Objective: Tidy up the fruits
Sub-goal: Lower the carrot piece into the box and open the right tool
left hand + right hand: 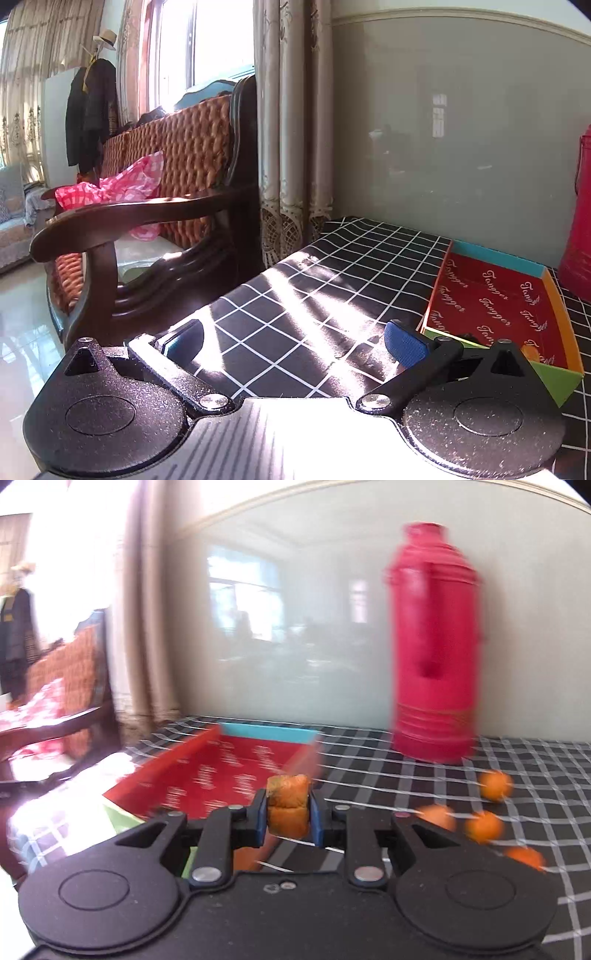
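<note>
The red tray point(221, 771) looks empty: the right gripper point(289, 814) pinches one orange fruit point(288, 805), four more point(484, 827) lie near the counter's right edge, and the left gripper point(295, 341) hangs spread and empty.

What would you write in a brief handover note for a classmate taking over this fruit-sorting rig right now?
Right gripper: shut on one orange fruit, squeezed between the blue pads, held just in front of the red tray.
Left gripper: open, empty, above the checked tablecloth left of the tray.
Tray: no fruit visible inside in either view; its near end is partly hidden by the grippers.
Left to do: four loose oranges lie on the cloth to the right, near the red thermos.
Likely next: set the held fruit in the tray, then fetch the others.
</note>
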